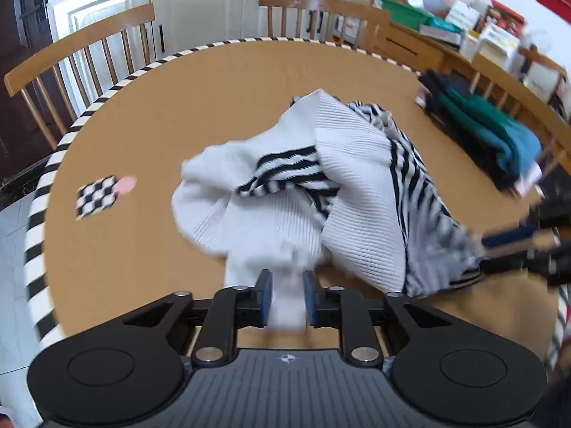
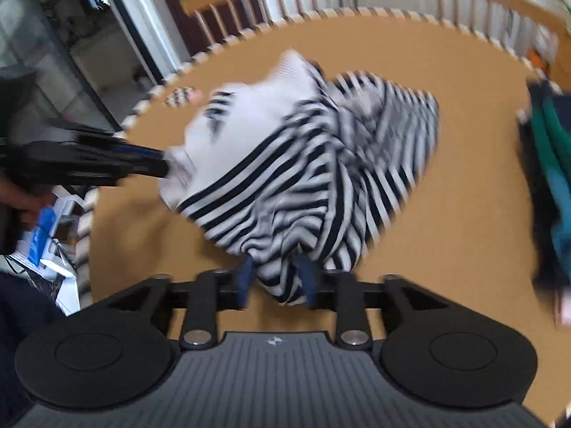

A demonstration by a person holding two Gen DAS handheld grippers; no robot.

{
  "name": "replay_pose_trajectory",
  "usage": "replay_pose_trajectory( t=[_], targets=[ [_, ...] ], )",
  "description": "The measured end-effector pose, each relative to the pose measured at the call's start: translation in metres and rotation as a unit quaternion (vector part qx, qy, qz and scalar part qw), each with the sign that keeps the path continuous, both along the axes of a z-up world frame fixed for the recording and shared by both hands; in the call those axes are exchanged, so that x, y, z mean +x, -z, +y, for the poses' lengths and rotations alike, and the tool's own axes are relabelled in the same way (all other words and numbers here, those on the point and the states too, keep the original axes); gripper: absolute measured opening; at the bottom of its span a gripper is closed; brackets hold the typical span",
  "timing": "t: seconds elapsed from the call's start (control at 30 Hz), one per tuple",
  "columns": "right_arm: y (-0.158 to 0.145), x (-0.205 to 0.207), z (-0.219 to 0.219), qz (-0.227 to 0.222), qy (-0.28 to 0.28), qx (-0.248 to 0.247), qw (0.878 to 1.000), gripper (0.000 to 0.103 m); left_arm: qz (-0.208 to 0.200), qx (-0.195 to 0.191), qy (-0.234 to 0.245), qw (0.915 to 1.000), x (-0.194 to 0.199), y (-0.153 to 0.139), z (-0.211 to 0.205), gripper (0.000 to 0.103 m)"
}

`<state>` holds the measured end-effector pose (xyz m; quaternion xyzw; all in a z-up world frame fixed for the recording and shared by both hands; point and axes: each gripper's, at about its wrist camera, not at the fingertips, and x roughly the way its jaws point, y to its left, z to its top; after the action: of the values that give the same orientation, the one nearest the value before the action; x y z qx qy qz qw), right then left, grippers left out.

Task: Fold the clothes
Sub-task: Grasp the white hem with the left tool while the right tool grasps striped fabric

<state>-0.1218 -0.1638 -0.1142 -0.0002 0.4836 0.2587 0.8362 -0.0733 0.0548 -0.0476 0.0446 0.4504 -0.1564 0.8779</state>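
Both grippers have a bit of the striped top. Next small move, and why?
Probably draw the two apart to spread it. The left hand-held gripper has white fabric between its pads, the right hand-held gripper striped fabric, yet the striped garment is still bunched over the table.

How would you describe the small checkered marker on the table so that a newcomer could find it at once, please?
Start at the round wooden table with the black-and-white striped rim. Left of the crumpled striped garment lies a small flat checkered marker, near the rim. It is the only black-and-white checkerboard square, with a pink patch at its corner.
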Motion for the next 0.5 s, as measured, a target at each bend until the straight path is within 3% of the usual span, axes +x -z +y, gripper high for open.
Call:
replay_pose_trajectory(
  t=[0.03,0.07,0.13,0.2,0.27,0.3,0.33,0.37,0.4,0.43,0.5],
  targets=[
    [-0.008,0.001,-0.005,-0.016,0.010,0.005,1.000,0.047,-0.014,-0.002,0.003,0.9999,-0.004,-0.009,0.002,0.040],
    [-0.018,0.005,-0.007,-0.042,0.020,0.011,0.999,0.058,-0.035,-0.003,0.005,0.9994,-0.005,-0.018,0.003,0.047],
    [-0.031,0.022,-0.003,-0.091,0.028,0.024,0.995,0.065,-0.085,-0.006,0.009,0.9964,0.003,-0.031,-0.006,0.073],
    [-0.036,0.045,0.008,-0.126,0.031,0.031,0.991,0.065,-0.116,-0.002,0.010,0.9932,0.026,-0.032,-0.022,0.078],
    [-0.023,0.078,0.029,-0.124,0.032,0.026,0.991,0.057,-0.106,-0.010,0.020,0.9941,0.059,-0.022,-0.043,0.077],
    [-0.013,0.093,0.039,-0.110,0.032,0.021,0.993,0.054,-0.101,-0.018,0.024,0.9944,0.073,-0.016,-0.052,0.071],
    [-0.003,0.104,0.046,-0.092,0.037,0.012,0.995,0.033,-0.091,-0.018,0.025,0.9953,0.085,-0.008,-0.058,0.058],
    [0.007,0.112,0.050,-0.067,0.042,0.005,0.997,0.014,-0.071,-0.016,0.025,0.9970,0.098,0.002,-0.064,0.052],
    [0.013,0.116,0.051,-0.043,0.045,0.011,0.998,0.011,-0.046,-0.017,0.022,0.9985,0.107,0.012,-0.067,0.029],
    [0.014,0.113,0.049,-0.034,0.044,0.024,0.998,0.008,-0.030,-0.026,0.017,0.9991,0.108,0.017,-0.067,0.017],
    [0.004,0.092,0.047,-0.059,0.012,0.032,0.998,0.007,-0.022,-0.050,0.020,0.9983,0.099,0.015,-0.064,0.010]
  ],
)
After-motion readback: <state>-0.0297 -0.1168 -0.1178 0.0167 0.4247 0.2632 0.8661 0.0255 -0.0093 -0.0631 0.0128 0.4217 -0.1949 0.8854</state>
